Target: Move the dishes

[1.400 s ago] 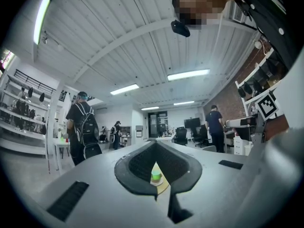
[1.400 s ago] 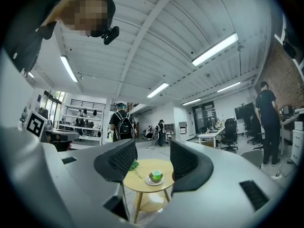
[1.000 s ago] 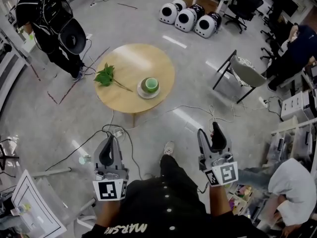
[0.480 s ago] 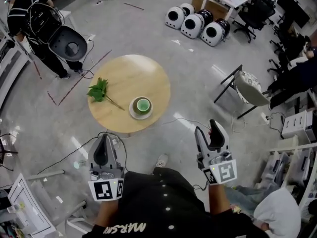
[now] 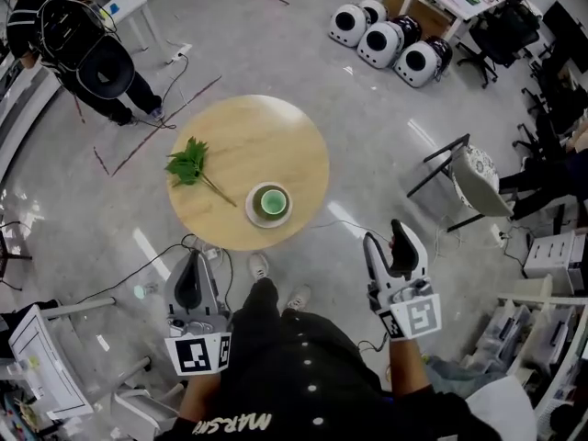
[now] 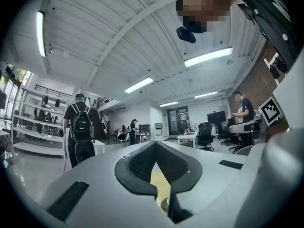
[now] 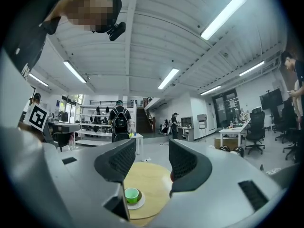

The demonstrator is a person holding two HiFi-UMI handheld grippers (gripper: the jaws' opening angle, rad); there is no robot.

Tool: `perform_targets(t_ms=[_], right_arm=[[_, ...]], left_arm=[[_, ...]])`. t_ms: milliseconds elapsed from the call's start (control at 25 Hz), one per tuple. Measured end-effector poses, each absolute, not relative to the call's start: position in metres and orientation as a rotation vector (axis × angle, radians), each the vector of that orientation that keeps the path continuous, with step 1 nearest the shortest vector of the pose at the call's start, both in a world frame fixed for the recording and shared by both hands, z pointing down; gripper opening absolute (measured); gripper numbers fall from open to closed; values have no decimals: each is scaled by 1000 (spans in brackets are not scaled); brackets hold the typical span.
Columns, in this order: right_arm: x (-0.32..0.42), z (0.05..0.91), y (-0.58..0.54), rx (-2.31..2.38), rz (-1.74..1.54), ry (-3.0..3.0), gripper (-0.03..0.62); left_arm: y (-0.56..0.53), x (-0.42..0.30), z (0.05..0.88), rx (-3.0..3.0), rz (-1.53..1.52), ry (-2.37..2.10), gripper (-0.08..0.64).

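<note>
Cup (image 5: pixel 271 200), green and upright, stands on a white saucer (image 5: pixel 254 217) near the edge of the round wooden table (image 5: pixel 248 131) closest to the person. A leafy green sprig (image 5: pixel 188 163) lies on the tabletop, apart from the saucer on its left. Both grippers are held level over the grey floor, short of the table and touching none of the dishes. The left gripper (image 5: pixel 193 263) is clenched, its jaw tips meeting with nothing between them. The right gripper (image 5: pixel 383 239) stands released, jaws parted and empty; its own view shows the cup (image 7: pixel 131 194) and saucer far beyond the gap. Cables trail on the floor by the table. A person with a backpack (image 5: pixel 78 44) stands at far left, and a folding chair (image 5: pixel 469 177) is off to the right.
</note>
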State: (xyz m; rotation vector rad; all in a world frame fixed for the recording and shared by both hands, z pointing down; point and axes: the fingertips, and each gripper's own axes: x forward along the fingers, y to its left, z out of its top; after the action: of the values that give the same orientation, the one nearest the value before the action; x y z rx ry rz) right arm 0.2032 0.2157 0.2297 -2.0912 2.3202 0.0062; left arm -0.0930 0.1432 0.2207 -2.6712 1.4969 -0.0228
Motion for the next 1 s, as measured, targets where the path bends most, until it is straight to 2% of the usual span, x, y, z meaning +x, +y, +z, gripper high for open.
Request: perform_targets(t_ms=[680,1000], right_arm=[[173,212,57,-2095,94,2327,198],[158,216,15,-2118,93,2369,198]], left_arm=[[-20,-118,209,-2662,72,1458,18],[-63,-123,218,-2728,42,1396,18]])
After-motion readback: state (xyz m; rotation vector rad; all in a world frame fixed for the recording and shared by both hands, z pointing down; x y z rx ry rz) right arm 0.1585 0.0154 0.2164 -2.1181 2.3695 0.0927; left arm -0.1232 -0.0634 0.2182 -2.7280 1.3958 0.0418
